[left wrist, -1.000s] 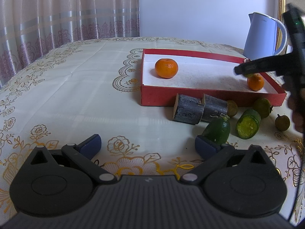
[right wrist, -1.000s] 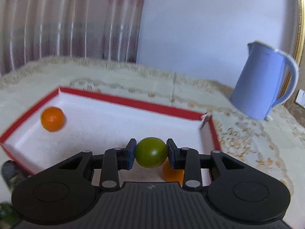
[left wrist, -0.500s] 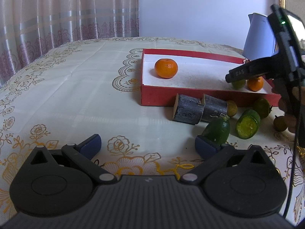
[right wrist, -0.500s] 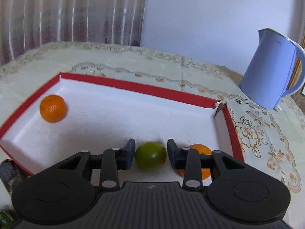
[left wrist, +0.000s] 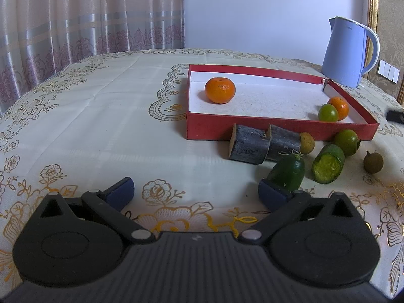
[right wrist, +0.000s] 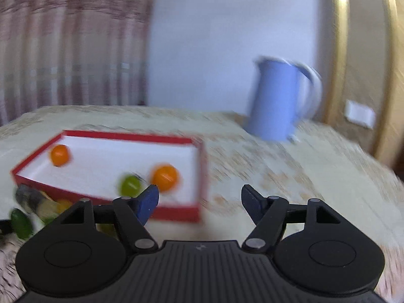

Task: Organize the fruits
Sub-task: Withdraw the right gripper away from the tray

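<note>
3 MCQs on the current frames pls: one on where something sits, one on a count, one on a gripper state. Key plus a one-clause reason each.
1. Where is the small green fruit that lies in the red tray?
A. beside the smaller orange at the tray's right end
B. touching the larger orange at the left end
C. on the tablecloth outside the tray

2. How many oranges lie in the tray?
A. one
B. two
C. three

3. What is the state of the right gripper?
A. shut on the green fruit
B. shut on nothing
C. open and empty

Key:
1 A: it sits against the smaller orange near the right wall.
2 B: a larger orange at the left and the smaller one at the right.
3 C: the jaws stand wide apart with only tablecloth between them.
</note>
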`<state>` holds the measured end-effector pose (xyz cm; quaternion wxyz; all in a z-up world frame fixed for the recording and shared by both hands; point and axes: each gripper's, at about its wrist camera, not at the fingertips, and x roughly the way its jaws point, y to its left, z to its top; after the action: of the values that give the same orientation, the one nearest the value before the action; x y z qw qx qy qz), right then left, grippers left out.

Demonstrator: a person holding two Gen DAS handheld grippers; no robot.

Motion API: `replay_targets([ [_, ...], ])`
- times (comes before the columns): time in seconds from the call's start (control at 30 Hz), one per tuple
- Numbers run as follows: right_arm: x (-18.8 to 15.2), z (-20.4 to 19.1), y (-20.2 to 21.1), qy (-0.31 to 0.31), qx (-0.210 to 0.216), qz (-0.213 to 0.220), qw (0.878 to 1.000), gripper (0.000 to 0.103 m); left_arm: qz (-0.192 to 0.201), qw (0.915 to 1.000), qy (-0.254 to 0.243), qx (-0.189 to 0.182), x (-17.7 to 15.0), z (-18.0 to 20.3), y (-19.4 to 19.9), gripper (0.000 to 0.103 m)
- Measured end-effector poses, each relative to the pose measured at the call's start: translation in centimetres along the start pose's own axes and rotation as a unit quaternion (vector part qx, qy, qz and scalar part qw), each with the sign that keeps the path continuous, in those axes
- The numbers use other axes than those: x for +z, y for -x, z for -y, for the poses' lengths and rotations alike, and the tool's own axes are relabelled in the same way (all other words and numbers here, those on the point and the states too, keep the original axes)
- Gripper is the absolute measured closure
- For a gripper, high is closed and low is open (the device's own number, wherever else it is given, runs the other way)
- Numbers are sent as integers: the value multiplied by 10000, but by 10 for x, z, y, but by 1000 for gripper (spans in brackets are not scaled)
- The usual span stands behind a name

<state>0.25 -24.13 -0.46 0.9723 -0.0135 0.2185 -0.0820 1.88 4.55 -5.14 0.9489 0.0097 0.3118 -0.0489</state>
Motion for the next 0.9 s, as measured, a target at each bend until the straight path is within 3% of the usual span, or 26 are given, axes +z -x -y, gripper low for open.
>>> replay_targets([
  [0.13,-19,23,-18,-334,-610,-533,9962,29,-3,10000,-4,14,0,0,0,0],
  [0.23,-28,36,-34,-608,-622,-951,9917,29,0,10000,-2,9,0,-1,0,0],
  [0.3,-28,40,-33,-718,-619,-886,9915,28,17,10000,-1,4,0,-1,1,0],
  [0.37,-27,38,-33,-666,-658,-858,9919,16,83,10000,21,-10,-1,-2,3,0],
  [0.67,-28,41,-41,-768,-568,-1090,9894,11,405,9989,-188,-129,-4,10,25,0],
  [0.77,-28,40,-40,-755,-570,-1093,9895,10,546,9978,-146,-337,2,15,36,0],
  [0.9,-28,40,-41,-756,-564,-1098,9895,10,415,9977,-199,-504,9,29,34,0],
])
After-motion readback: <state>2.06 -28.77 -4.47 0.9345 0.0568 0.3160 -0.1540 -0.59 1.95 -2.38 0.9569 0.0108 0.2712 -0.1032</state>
